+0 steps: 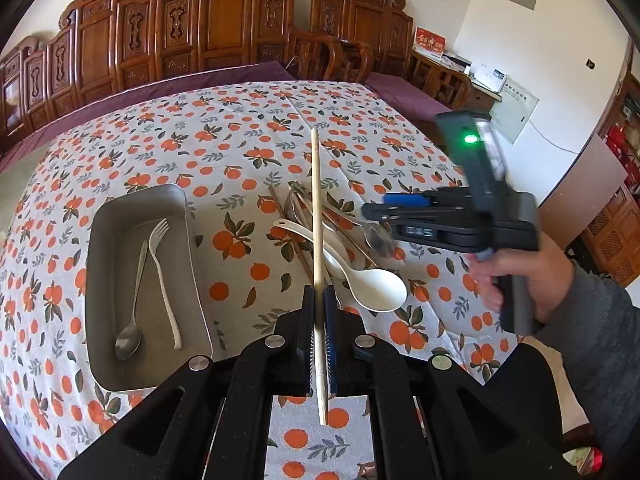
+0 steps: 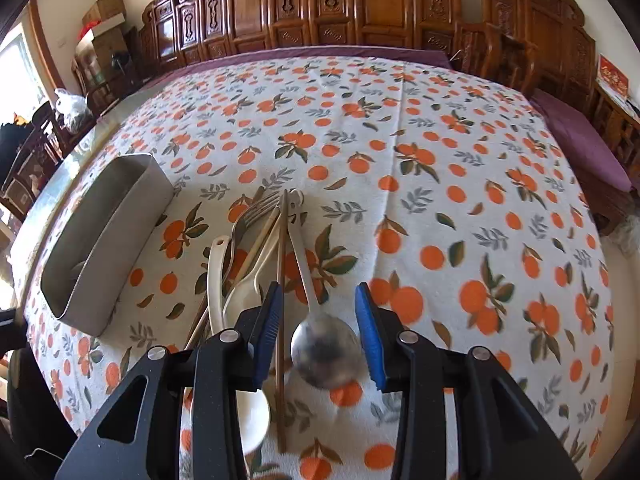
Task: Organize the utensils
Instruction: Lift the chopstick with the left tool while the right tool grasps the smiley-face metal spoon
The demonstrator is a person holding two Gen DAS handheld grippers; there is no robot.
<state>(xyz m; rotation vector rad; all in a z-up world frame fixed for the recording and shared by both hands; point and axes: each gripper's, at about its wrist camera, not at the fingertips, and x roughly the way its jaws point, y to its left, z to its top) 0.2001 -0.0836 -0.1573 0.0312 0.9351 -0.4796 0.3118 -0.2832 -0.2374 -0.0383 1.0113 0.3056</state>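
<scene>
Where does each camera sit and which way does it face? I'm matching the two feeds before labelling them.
Left wrist: on the left tool, looking down over the orange-print tablecloth at the grey metal tray; it is shut on a pale wooden chopstick. A hand with the right tool shows.
Right wrist: on the right tool, jaws open above a steel ladle.
Shared: tray, white plastic spoon, tablecloth.
</scene>
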